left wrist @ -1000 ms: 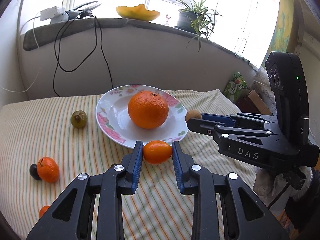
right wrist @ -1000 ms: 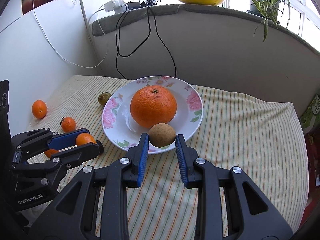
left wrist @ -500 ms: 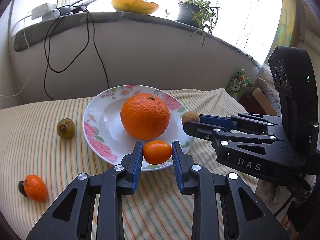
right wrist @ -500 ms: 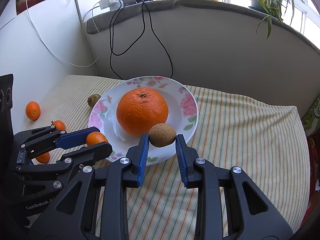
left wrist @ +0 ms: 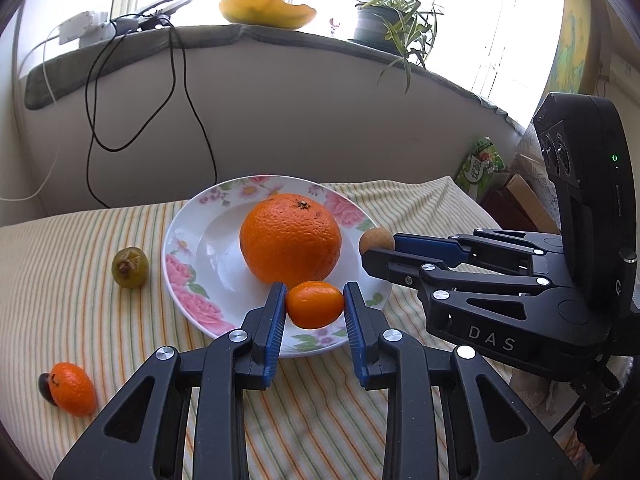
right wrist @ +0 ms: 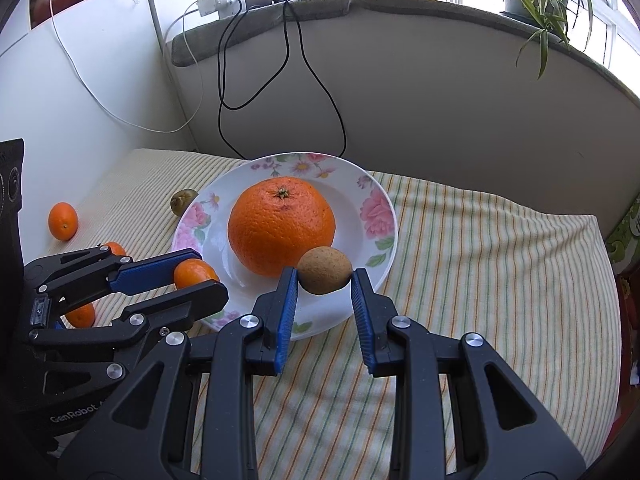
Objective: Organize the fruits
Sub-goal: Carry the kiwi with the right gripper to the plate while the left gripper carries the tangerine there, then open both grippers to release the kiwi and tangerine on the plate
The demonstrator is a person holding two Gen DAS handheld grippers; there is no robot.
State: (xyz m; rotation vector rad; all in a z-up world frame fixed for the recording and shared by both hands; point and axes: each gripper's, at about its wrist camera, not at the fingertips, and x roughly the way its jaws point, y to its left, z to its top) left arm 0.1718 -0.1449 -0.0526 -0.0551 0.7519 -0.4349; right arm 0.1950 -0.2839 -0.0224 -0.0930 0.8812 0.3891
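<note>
Both fruits carried in over the plate

Nearest us, our left gripper (left wrist: pixel 315 307) clamps a kumquat (left wrist: pixel 315 305) and our right gripper (right wrist: pixel 325 276) pinches a brown fruit (right wrist: pixel 325 270); both have advanced from the cloth edge over the floral plate (left wrist: pixel 188 276), beside the big orange (left wrist: pixel 291 238). Release looks next; beyond, the green fruit (left wrist: pixel 130 267) waits.
</note>
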